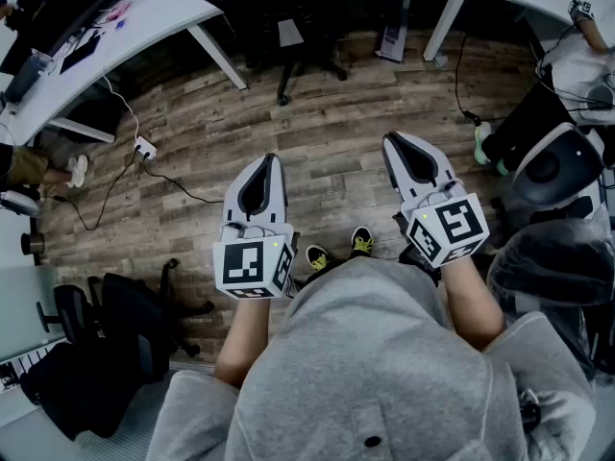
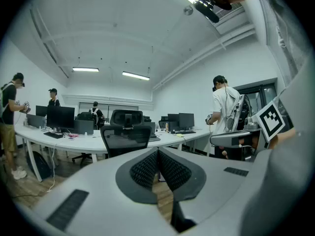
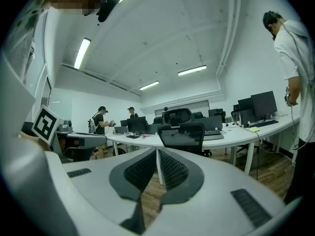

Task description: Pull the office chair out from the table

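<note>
The black office chair (image 1: pixel 279 8) stands tucked under the white table (image 1: pixel 144 22) at the top of the head view, some way ahead of both grippers. In the left gripper view the chair (image 2: pixel 125 134) has a mesh back and headrest, straight beyond the jaws. It shows as the chair (image 3: pixel 184 132) in the right gripper view too. My left gripper (image 1: pixel 265 159) is shut and holds nothing. My right gripper (image 1: pixel 394 140) is likewise shut and empty. Both hover over the wooden floor, pointing toward the chair.
Another black chair (image 1: pixel 115 325) stands at lower left, and a chair with a white headrest (image 1: pixel 553 166) at right. Cables and a power strip (image 1: pixel 144 148) lie on the floor. Several people stand around the desks, one person (image 2: pixel 225 107) close on the right.
</note>
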Available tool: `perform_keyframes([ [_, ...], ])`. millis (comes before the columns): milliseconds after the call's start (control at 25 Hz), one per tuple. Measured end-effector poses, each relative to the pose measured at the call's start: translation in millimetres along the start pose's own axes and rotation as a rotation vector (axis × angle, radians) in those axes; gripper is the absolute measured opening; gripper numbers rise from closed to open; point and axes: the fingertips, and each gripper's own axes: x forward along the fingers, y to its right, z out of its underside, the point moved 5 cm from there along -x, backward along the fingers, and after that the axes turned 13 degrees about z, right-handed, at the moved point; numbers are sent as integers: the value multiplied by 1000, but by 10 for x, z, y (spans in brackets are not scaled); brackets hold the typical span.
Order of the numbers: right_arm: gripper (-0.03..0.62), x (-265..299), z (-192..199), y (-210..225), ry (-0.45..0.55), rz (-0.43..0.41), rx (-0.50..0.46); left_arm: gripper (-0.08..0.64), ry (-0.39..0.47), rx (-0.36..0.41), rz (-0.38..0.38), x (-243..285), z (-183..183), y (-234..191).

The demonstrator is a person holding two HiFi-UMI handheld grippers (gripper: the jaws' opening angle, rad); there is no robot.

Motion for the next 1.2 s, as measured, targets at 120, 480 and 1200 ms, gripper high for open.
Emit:
perform_keyframes([
  [120, 46, 34, -34, 162, 27, -3, 13, 12, 2, 17, -18, 121, -36, 55],
  [480, 46, -45, 19, 701, 44, 0, 83, 13, 8, 58, -13, 382, -79, 316],
  [1200, 40, -96, 83, 723, 4, -198, 90, 12, 21, 117, -86, 337, -195, 563],
])
